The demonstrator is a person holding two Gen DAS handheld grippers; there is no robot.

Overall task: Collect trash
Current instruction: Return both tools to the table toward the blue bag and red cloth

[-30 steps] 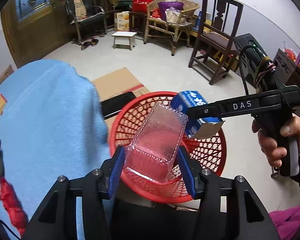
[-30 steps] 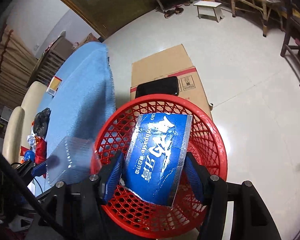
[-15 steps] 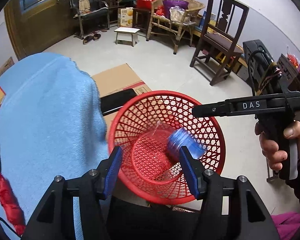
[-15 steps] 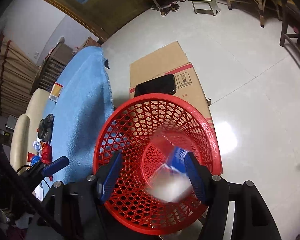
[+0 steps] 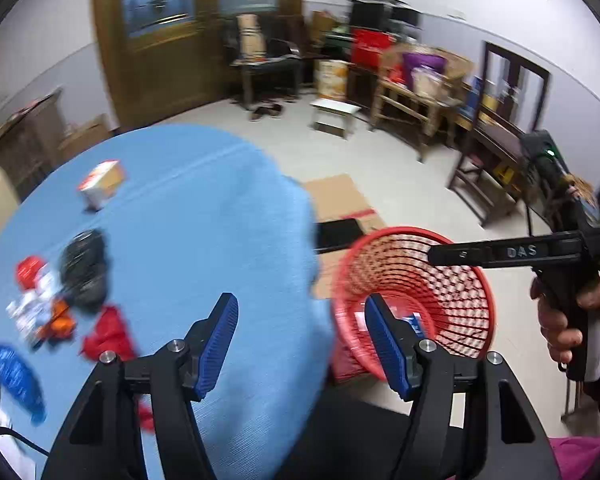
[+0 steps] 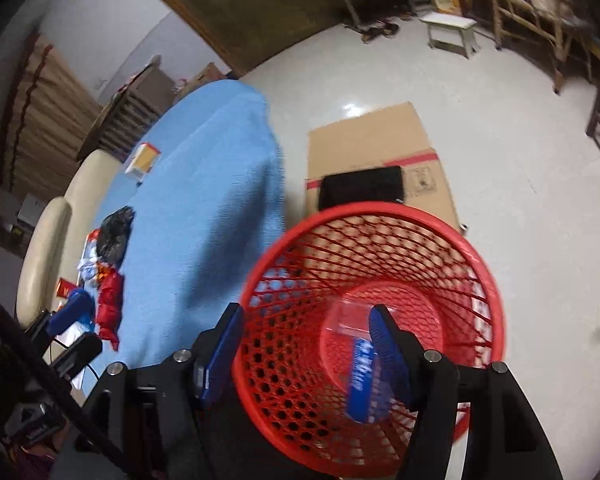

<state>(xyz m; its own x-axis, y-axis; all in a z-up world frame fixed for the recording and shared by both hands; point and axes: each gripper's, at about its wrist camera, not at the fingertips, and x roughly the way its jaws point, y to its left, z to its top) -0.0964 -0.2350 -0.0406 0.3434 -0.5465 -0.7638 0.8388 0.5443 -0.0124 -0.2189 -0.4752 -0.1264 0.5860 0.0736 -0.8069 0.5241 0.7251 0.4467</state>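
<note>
On my left wrist view, far left, a heap of trash lies on the round table under its light blue cloth (image 5: 204, 216): a flat blue wrapper (image 5: 18, 380), crumpled red plastic (image 5: 110, 338), white and orange scraps (image 5: 40, 312) and a crumpled black plastic bag (image 5: 85, 268). Further back on the cloth sits a small orange-and-white carton (image 5: 102, 182). My left gripper (image 5: 302, 344) hangs over the table's edge, its blue-padded jaws widening with nothing between them but cloth and floor beyond.

To the right of the table, on the floor, stands the red plastic mesh basket (image 5: 452, 300). Behind it lies a flattened brown cardboard sheet (image 5: 340, 200) with a black flat pad (image 5: 336, 232) on it. Over the basket's far rim reaches one black finger of my right gripper (image 5: 500, 252), held by a hand (image 5: 560, 320) at the right edge.

From the right wrist view, the same trash heap shows at far left on the cloth, the black bag (image 6: 114, 232) above red plastic (image 6: 110, 304). My right gripper (image 6: 306, 352) looks straight down into the basket (image 6: 380, 216), jaws parted about halfway and gripping nothing. At the basket's bottom, below the jaws, lie a clear plastic clamshell container (image 6: 340, 320) and a blue printed toothpaste box (image 6: 362, 376), both blurred, the box partly behind the right-hand pad.
</note>
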